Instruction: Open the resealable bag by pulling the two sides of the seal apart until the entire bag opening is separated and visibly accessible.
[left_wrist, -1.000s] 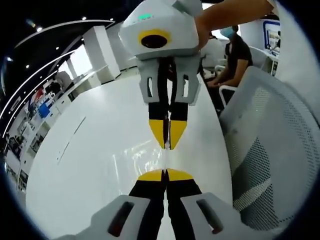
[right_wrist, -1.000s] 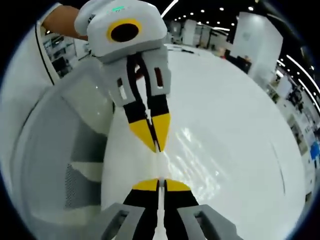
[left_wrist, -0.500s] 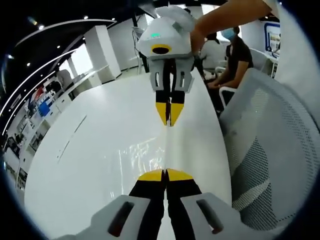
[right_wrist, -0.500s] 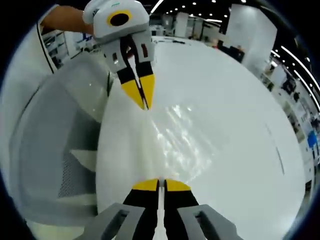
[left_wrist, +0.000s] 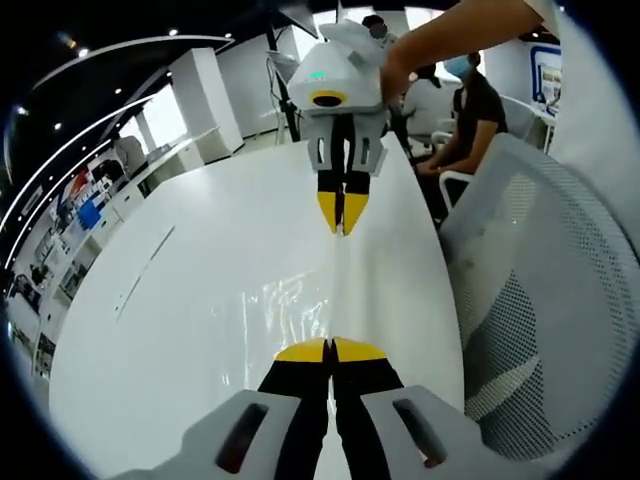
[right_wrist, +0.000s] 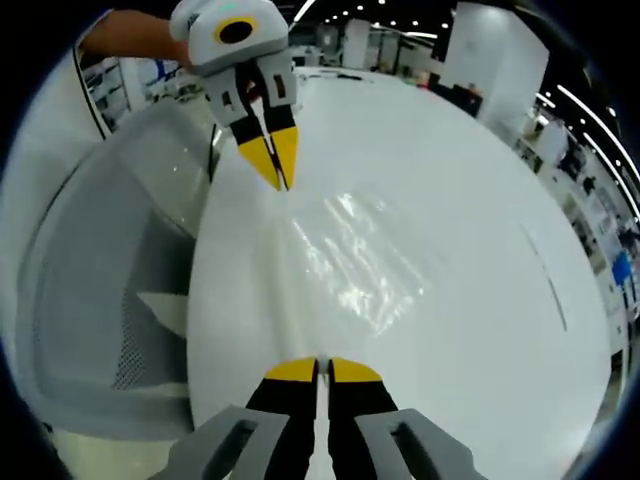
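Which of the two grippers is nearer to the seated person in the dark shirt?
Right. The right gripper sits at the far end of the clear bag, toward the seated person; the left gripper holds the near end, farther away.

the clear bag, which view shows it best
The right gripper view: the resealable bag spreads as a broad crinkled glossy sheet over the white table, stretched between the right gripper and the left gripper. The left gripper view shows the bag fainter, as a narrower patch of glare.
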